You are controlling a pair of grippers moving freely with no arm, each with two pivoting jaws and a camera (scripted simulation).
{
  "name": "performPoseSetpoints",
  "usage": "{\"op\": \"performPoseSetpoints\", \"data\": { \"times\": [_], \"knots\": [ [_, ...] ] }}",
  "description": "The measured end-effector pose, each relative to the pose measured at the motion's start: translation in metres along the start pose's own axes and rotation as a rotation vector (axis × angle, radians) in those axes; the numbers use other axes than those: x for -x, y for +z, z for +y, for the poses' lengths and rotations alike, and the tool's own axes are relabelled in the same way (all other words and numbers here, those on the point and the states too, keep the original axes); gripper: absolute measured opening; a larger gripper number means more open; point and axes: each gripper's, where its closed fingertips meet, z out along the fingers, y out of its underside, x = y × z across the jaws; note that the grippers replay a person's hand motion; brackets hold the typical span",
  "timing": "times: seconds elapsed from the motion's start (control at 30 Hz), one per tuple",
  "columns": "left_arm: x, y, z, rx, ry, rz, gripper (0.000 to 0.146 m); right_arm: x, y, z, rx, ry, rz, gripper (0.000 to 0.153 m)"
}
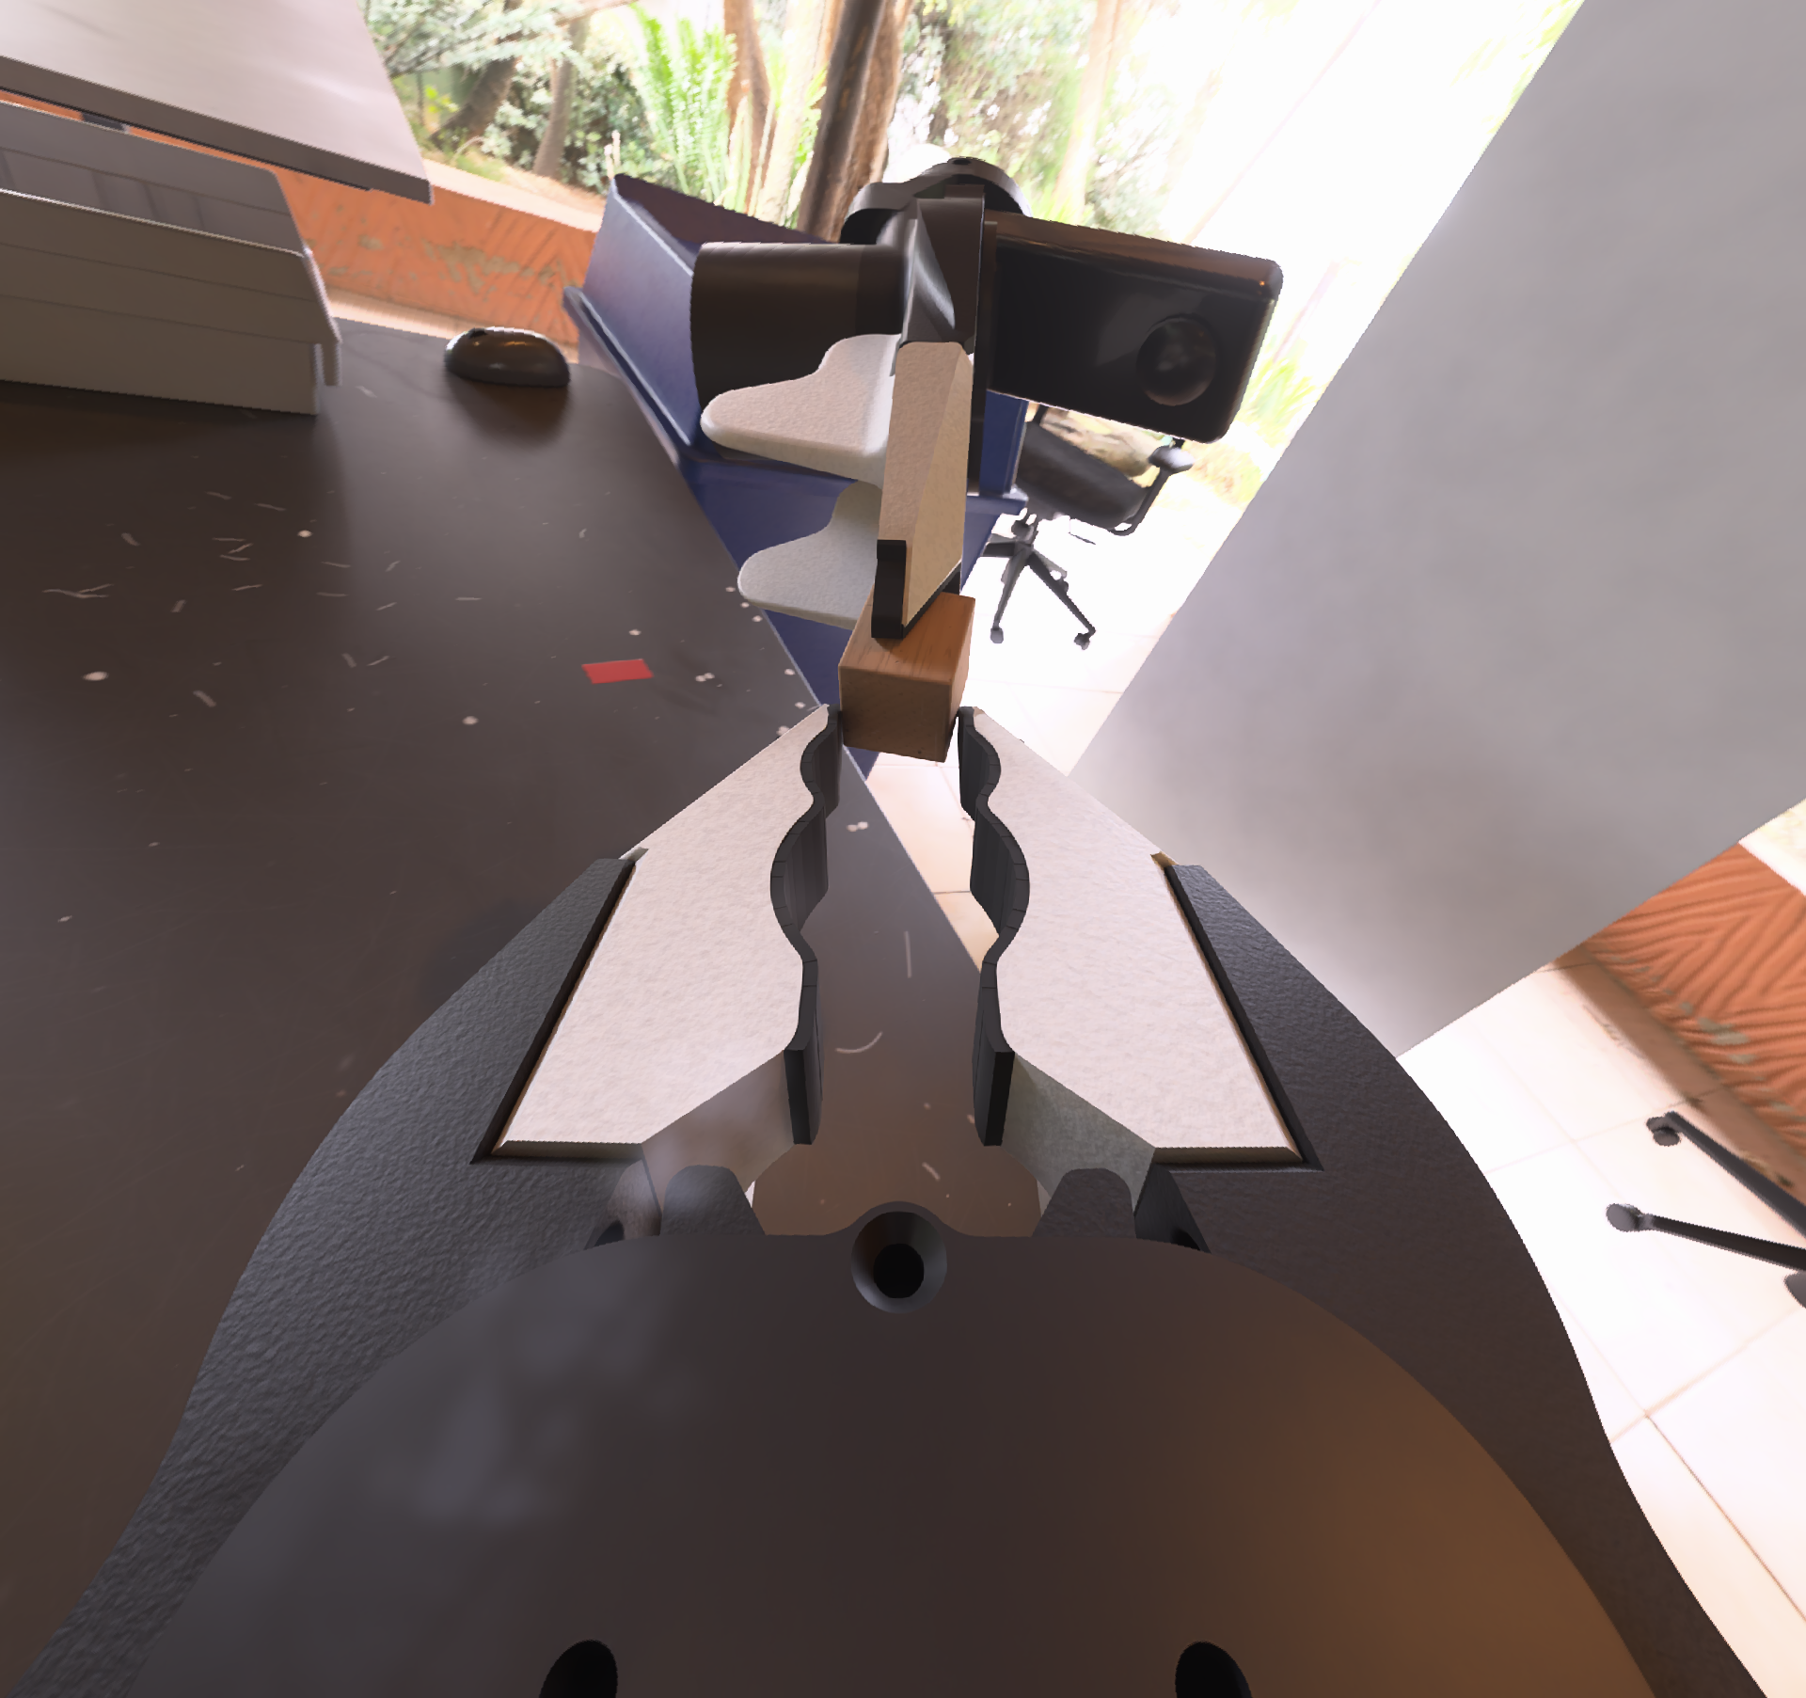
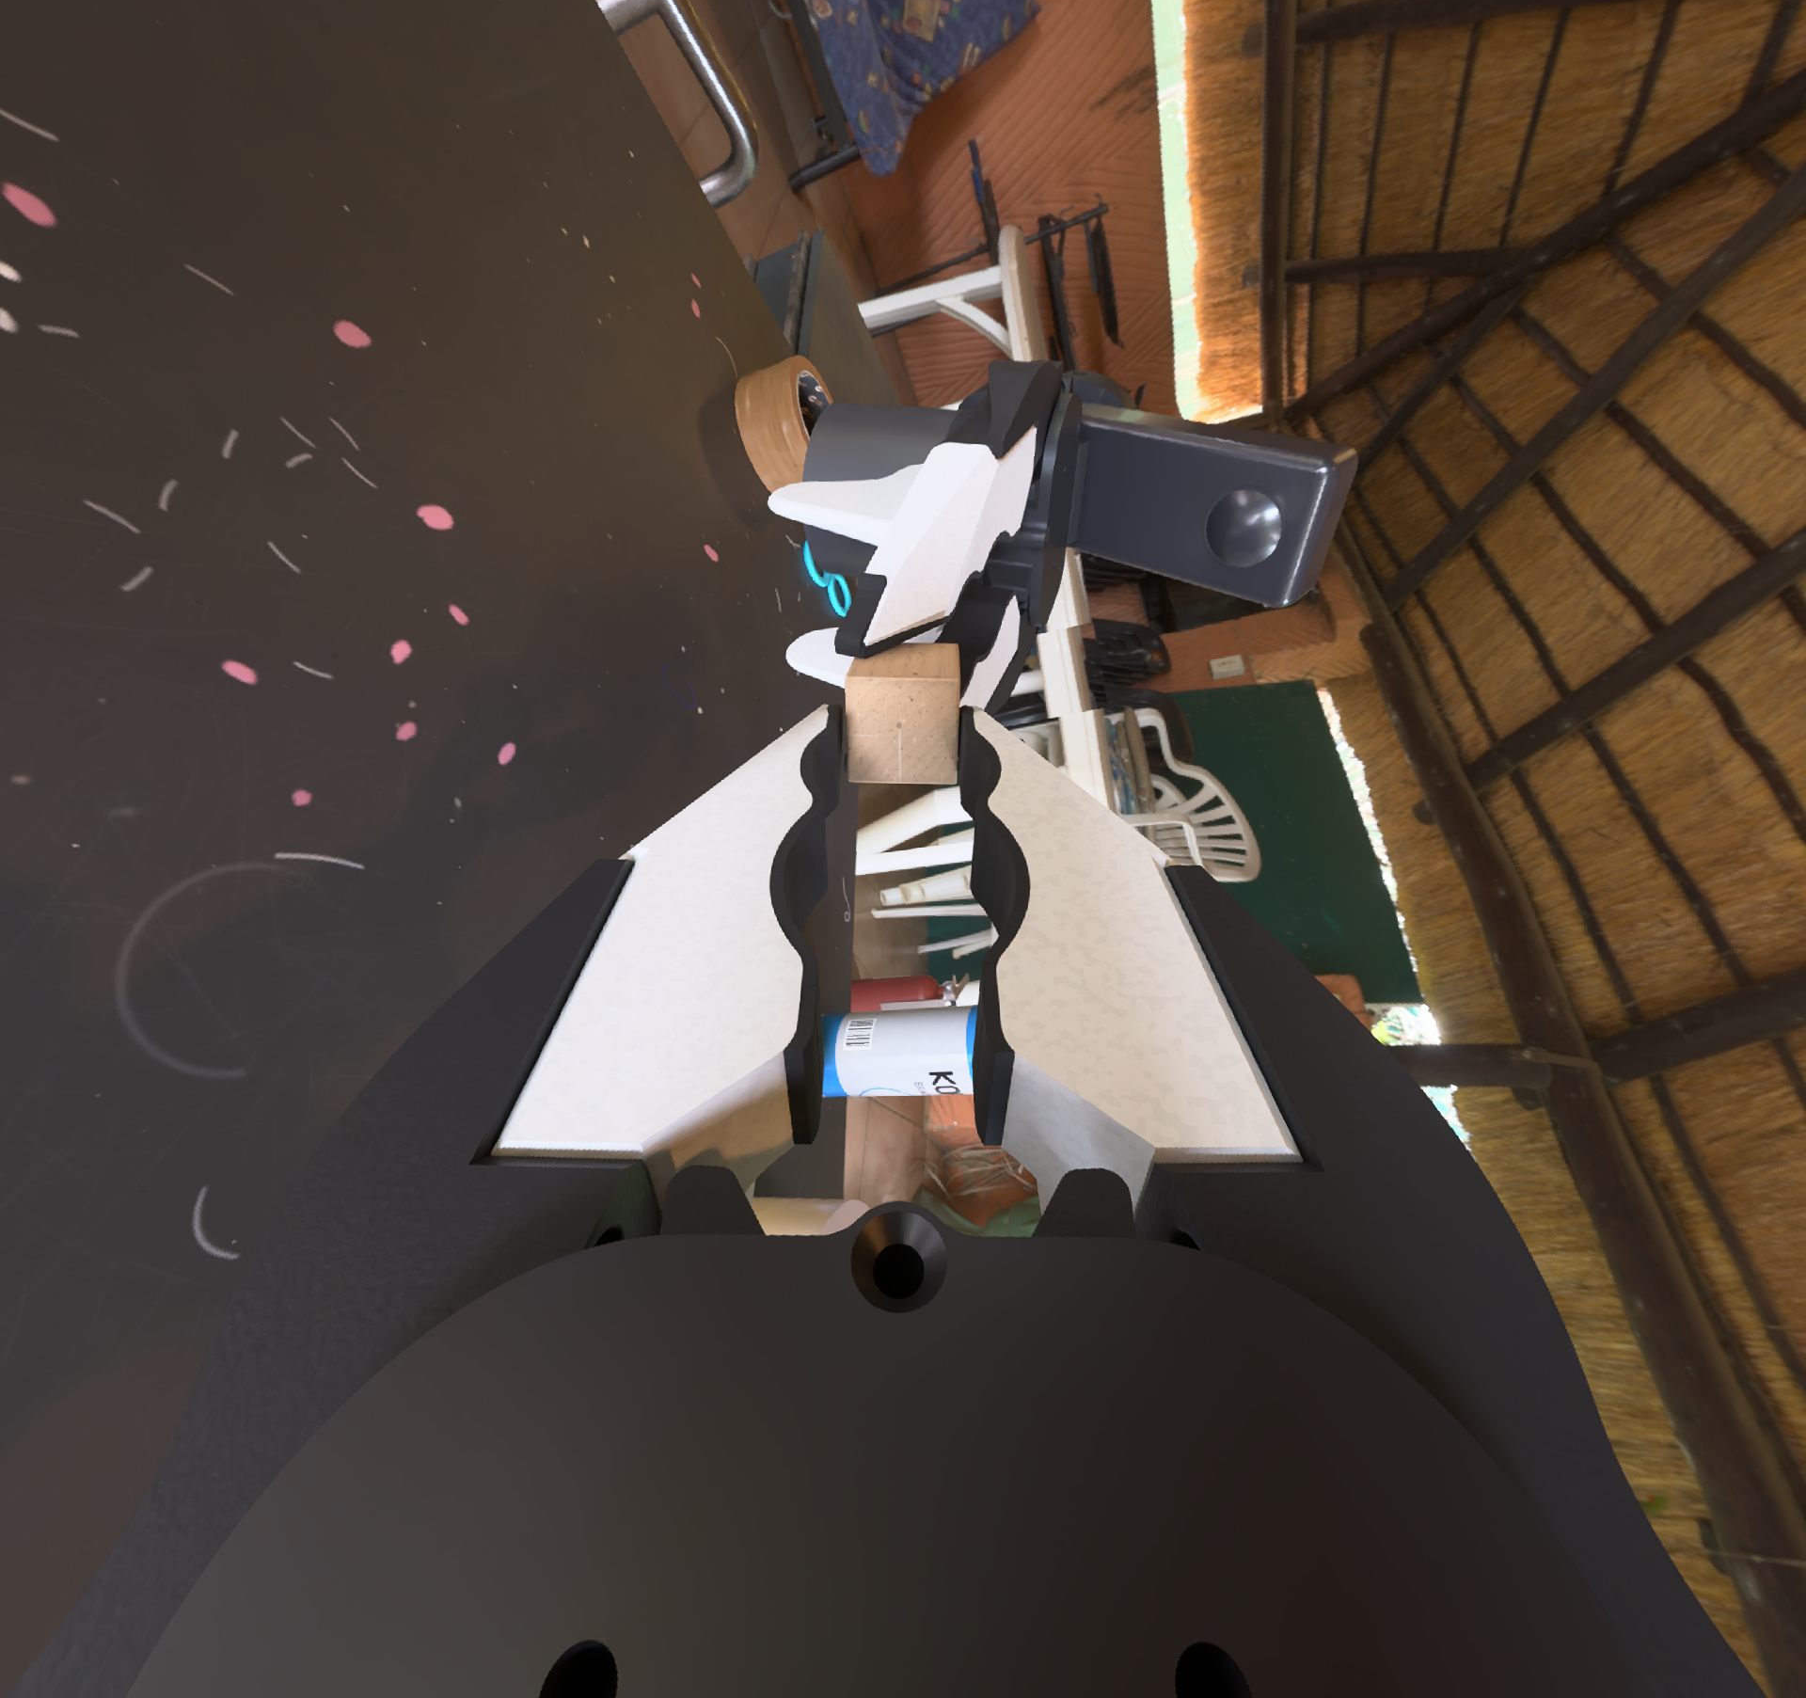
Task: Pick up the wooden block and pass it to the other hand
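The wooden block (image 1: 899, 685) hangs in the air above the edge of the dark table (image 1: 293, 771), held between both grippers, which face each other. In the left wrist view, my left gripper (image 1: 897, 721) has its fingertips against the sides of the block's near end. My right gripper (image 1: 904, 615) comes from above and clamps the far end. In the right wrist view, my right gripper (image 2: 899, 721) is shut on the block (image 2: 899, 734), and my left gripper (image 2: 914, 649) grips its other end.
A grey mouse (image 1: 508, 356), a pale box (image 1: 147, 302), a blue bin (image 1: 674, 351) and a red mark (image 1: 616, 671) are on the table. A grey panel (image 1: 1466, 527) stands at the right. A tape roll (image 2: 772, 424) and a white-labelled bottle (image 2: 899, 1060) show in the right wrist view.
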Motion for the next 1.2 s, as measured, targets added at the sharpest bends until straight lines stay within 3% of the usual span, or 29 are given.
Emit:
{"op": "performPoseSetpoints", "data": {
  "times": [0.2,0.23,0.33,0.4,0.47,0.5,0.6,0.7,0.9,1.03,1.2],
  "knots": [
    [-0.004,0.002,-0.004,-0.056,-0.023,0.052,0.023,-0.003,-0.003,-0.004,0.019,0.031,-0.014,0.022],
    [-0.004,0.001,-0.005,-0.053,-0.006,0.032,0.023,-0.005,-0.005,-0.003,0.020,0.044,-0.010,0.022],
    [0.000,-0.012,-0.012,-0.048,0.067,-0.064,0.049,-0.017,-0.025,0.002,0.032,0.080,-0.003,0.022],
    [0.003,-0.023,-0.019,-0.028,0.146,-0.164,0.044,-0.027,-0.045,0.012,0.081,0.107,-0.006,0.022],
    [0.006,-0.035,-0.030,-0.020,0.243,-0.290,0.023,-0.035,-0.071,0.031,0.155,0.137,0.001,0.022],
    [0.008,-0.039,-0.035,-0.001,0.279,-0.346,0.020,-0.036,-0.086,0.044,0.203,0.172,-0.022,0.022],
    [0.011,-0.050,-0.051,0.072,0.407,-0.547,0.019,-0.030,-0.133,0.091,0.376,0.255,-0.094,0.022],
    [0.003,-0.046,-0.072,0.081,0.520,-0.623,0.019,-0.017,-0.179,0.138,0.559,0.344,-0.178,0.022],
    [-0.003,-0.022,-0.094,0.106,0.648,-0.673,0.018,0.037,-0.244,0.219,0.864,0.545,-0.408,0.021],
    [-0.008,-0.015,-0.095,0.124,0.681,-0.669,0.012,0.081,-0.272,0.259,1.013,0.671,-0.561,0.021],
    [-0.004,-0.017,-0.089,0.185,0.696,-0.715,0.000,0.129,-0.294,0.301,1.186,0.725,-0.711,0.021]
  ]
}}
